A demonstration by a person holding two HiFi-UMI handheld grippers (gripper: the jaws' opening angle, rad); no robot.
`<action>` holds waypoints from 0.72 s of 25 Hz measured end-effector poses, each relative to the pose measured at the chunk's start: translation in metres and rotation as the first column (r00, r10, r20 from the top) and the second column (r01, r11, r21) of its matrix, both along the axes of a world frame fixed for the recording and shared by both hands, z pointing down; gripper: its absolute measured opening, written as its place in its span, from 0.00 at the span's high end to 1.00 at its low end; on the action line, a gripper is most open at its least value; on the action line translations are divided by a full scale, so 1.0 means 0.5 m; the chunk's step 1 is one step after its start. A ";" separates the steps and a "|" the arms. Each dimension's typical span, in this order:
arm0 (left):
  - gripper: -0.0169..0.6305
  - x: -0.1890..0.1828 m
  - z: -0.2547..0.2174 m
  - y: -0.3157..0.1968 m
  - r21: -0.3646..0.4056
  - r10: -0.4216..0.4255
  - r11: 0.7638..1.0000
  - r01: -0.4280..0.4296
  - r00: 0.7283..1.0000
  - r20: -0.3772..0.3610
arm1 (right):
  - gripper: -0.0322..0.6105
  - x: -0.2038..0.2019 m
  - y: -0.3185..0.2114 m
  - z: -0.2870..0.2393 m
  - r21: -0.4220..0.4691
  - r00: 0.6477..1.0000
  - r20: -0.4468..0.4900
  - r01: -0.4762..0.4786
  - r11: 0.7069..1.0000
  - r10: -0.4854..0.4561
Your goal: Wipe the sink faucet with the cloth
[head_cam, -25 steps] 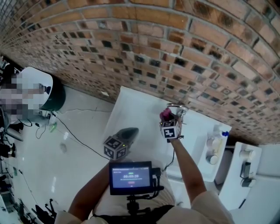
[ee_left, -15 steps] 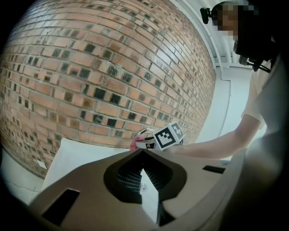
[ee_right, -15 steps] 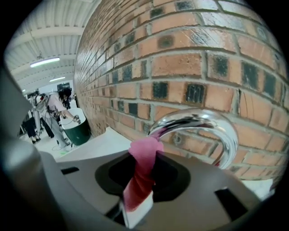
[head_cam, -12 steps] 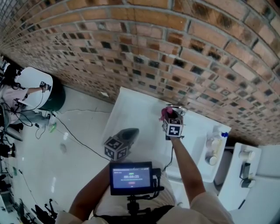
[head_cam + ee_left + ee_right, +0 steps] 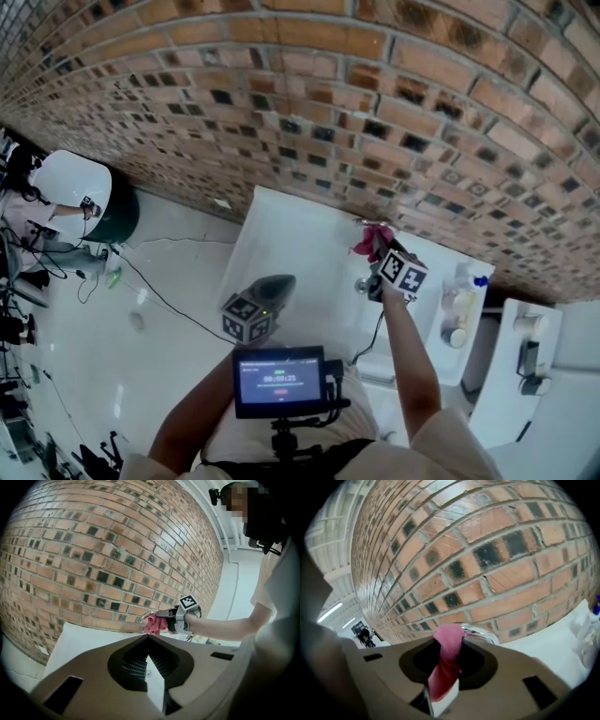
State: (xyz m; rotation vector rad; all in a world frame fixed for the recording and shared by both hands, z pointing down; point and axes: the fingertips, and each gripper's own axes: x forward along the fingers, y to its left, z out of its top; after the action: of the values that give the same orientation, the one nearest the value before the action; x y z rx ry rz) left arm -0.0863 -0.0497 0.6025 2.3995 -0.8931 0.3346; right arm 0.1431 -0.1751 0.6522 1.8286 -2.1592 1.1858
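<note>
Cloth: pink, and is being pinched along its length between the right gripper's jaws; its free end is bunching out past their tips.
Screen: is glowing on the rig just below the head camera, nearest of all.
Left gripper: is hovering over the sink's left part, pointing somewhat downward; its jaws are pressing together with nothing between them.
Right gripper: is reaching out further than the left one, rolled so that its marker cube is tilting; its jaws are clamping the cloth.
Faucet: chrome, curved, is standing at the sink's back edge; the cloth's bunched end is resting against its curve.
Sink: white, is lying under both grippers.
Bottle: white with a blue cap, is standing on the sink's right end, well apart from the cloth.
Brick wall: is rising directly behind the faucet.
</note>
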 end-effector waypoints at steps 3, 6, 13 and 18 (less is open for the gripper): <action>0.97 0.004 -0.001 0.006 0.003 0.006 1.000 -0.006 1.000 0.004 | 0.78 0.060 0.009 0.012 -0.023 0.994 0.066 -0.086 0.996 0.087; 0.97 0.001 -0.001 0.010 0.001 0.006 1.000 -0.006 1.000 0.008 | 0.78 0.127 0.015 0.041 -0.064 0.984 0.079 -0.156 0.986 0.161; 0.97 0.013 0.006 0.024 -0.007 0.016 1.000 -0.016 1.000 0.015 | 0.78 0.221 -0.017 0.117 -0.145 0.988 0.063 -0.130 0.981 0.140; 0.97 0.030 0.009 0.025 -0.010 0.019 1.000 -0.019 1.000 0.015 | 0.78 0.201 -0.027 0.181 -0.251 0.996 0.064 -0.047 0.967 0.065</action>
State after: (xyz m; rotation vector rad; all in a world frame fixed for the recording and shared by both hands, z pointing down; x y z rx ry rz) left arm -0.0715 -0.0370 0.6072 2.4006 -0.8733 0.3637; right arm 0.2435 -0.1886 0.7425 1.7753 -1.8983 1.4806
